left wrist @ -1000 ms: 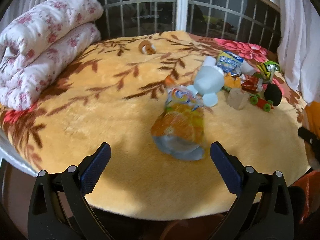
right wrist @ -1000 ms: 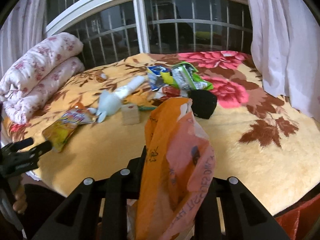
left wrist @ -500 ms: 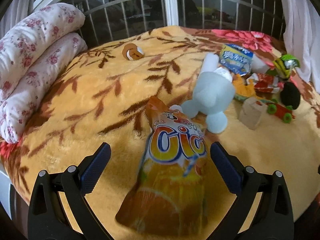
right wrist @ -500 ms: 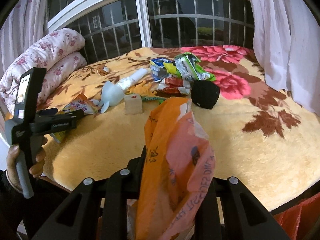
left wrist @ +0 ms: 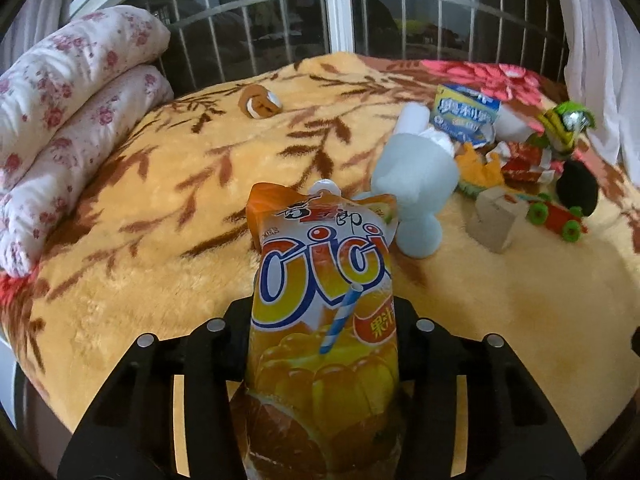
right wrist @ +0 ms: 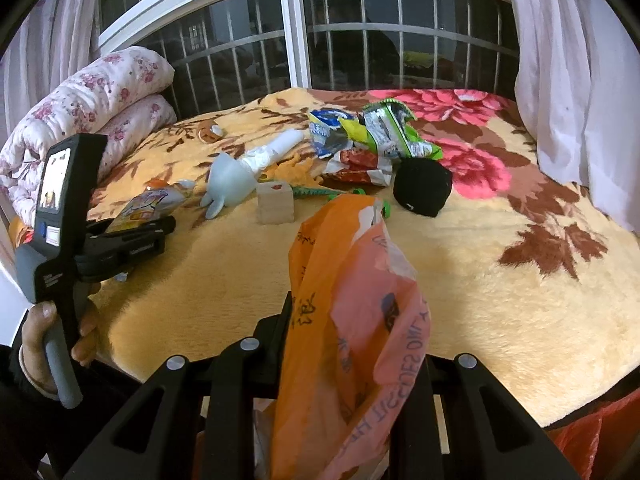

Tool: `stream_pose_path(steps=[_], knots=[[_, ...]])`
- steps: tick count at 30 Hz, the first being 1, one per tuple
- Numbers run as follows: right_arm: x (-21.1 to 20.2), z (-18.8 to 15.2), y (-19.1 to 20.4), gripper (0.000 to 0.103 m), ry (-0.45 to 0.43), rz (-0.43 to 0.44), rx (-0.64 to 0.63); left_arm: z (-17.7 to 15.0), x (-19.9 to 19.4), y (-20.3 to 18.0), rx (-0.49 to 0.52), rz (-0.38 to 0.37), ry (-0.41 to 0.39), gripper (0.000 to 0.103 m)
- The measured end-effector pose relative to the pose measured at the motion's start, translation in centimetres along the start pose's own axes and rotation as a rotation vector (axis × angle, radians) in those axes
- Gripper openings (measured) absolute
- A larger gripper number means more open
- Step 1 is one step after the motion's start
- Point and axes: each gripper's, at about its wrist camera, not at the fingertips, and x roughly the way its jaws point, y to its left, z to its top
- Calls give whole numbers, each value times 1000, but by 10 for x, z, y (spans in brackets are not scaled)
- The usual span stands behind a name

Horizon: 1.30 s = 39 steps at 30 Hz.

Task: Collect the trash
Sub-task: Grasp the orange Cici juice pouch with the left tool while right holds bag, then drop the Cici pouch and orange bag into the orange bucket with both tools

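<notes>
Near the front edge of a bed covered by a yellow floral blanket, the left gripper has its jaws closing on an orange juice pouch, which stands between the two fingers and already fills the gap, its printed face toward the camera and its spout end pointing away across the bed. From the right wrist view the same left gripper appears at the left, carried by a hand on its grey handle, with the pouch lying at the jaw tips. The right gripper has its jaws pressed nearly together, pinching the rim of an orange plastic bag that hangs down between the fingers. Farther back on the blanket lie a pale blue plush toy, a small wooden block, a toy skateboard with green wheels, a black pouch, a blue snack wrapper and a green snack wrapper. A folded floral quilt rests at the left, below a barred window.
</notes>
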Motion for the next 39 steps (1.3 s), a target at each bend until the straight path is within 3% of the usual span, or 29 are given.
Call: stream_pose_path(steps=[6,12,21,27,35,37,39], knots=[[-17,-6,11,24,-16,19,-27,-13,-48,0,-3,-27,-75,46],[-42,-24,34,24,-18,90,-117,-43,-94,-3,28,-77,-96,46],[-71,-90,62,24,88,200,-289,-109,-134,0,78,-108,-27,46],[-60,-134,81,24,223,221,-410,-159,-132,-6,138,-155,81,46],[-12,-159,80,25,399,246,-385,-200,-92,-17,186,-236,314,47],[1,-165,80,35,446,259,-389,-207,-77,-21,202,-253,392,51],[11,-170,79,62,473,257,-394,-217,-56,-26,212,-263,498,68]])
